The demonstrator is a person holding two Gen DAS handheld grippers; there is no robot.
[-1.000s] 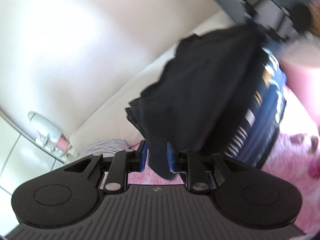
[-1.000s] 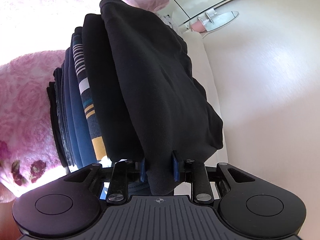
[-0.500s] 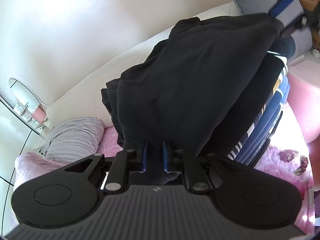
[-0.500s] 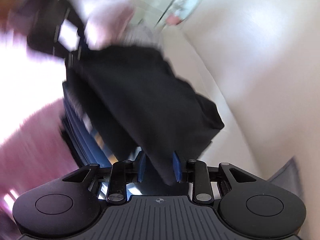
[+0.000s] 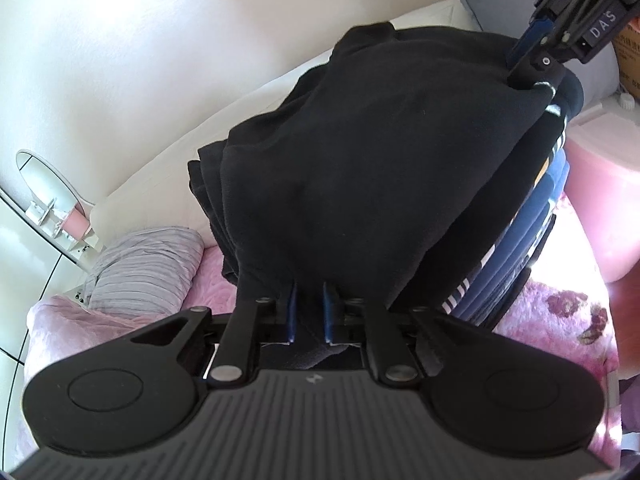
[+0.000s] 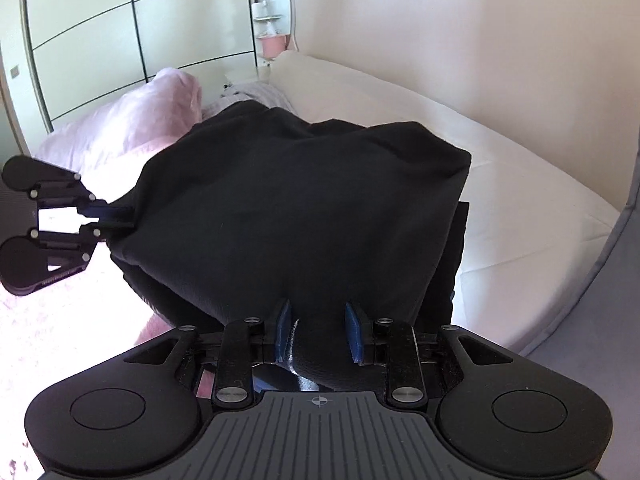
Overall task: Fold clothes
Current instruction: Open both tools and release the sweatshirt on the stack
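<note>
Left gripper (image 5: pixel 308 316) and right gripper (image 6: pixel 318 334) each clamp black garment (image 5: pixel 360 168) edge, spreading it atop folded stack (image 5: pixel 532 216) for placement.

Left gripper (image 5: pixel 308 312) angled downward, blue fingers (image 5: pixel 291 312) clamped nearly together on cloth; right gripper (image 6: pixel 318 332), also angled down, fingers (image 6: pixel 354 332) pinching a thicker fold.
</note>
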